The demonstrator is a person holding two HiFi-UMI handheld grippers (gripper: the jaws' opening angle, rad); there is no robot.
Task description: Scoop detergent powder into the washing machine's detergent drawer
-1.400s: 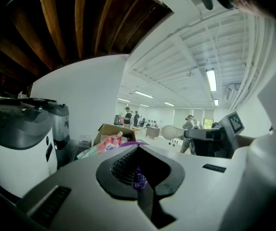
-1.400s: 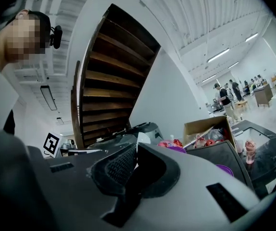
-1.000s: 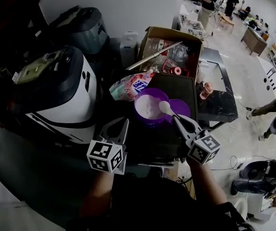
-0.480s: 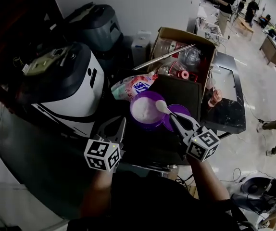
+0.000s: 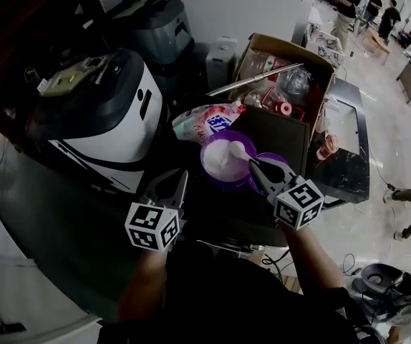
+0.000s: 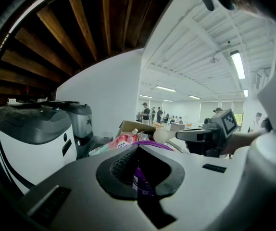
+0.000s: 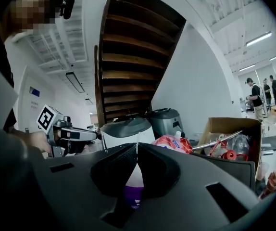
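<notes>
A purple tub [image 5: 218, 170] of white powder stands on a dark top, its purple lid [image 5: 280, 165] lying just to its right. My right gripper [image 5: 257, 166] is shut on the handle of a white scoop [image 5: 240, 151], whose bowl hangs over the tub's right side. In the right gripper view the scoop [image 7: 134, 177] shows between the jaws above the tub [image 7: 130, 196]. My left gripper [image 5: 182, 178] is shut on nothing, near the tub's left front. The white and black washing machine [image 5: 98, 120] stands to the left; its drawer is hidden.
A pink detergent bag [image 5: 209, 122] lies behind the tub. An open cardboard box [image 5: 318, 61] of bottles with a metal rod stands at the back right. A grey appliance [image 5: 155, 20] sits behind the washer. People stand far off at the right.
The right gripper has carried the scoop a little left, from the tub's right rim to over the powder. The left gripper has stayed in place.
</notes>
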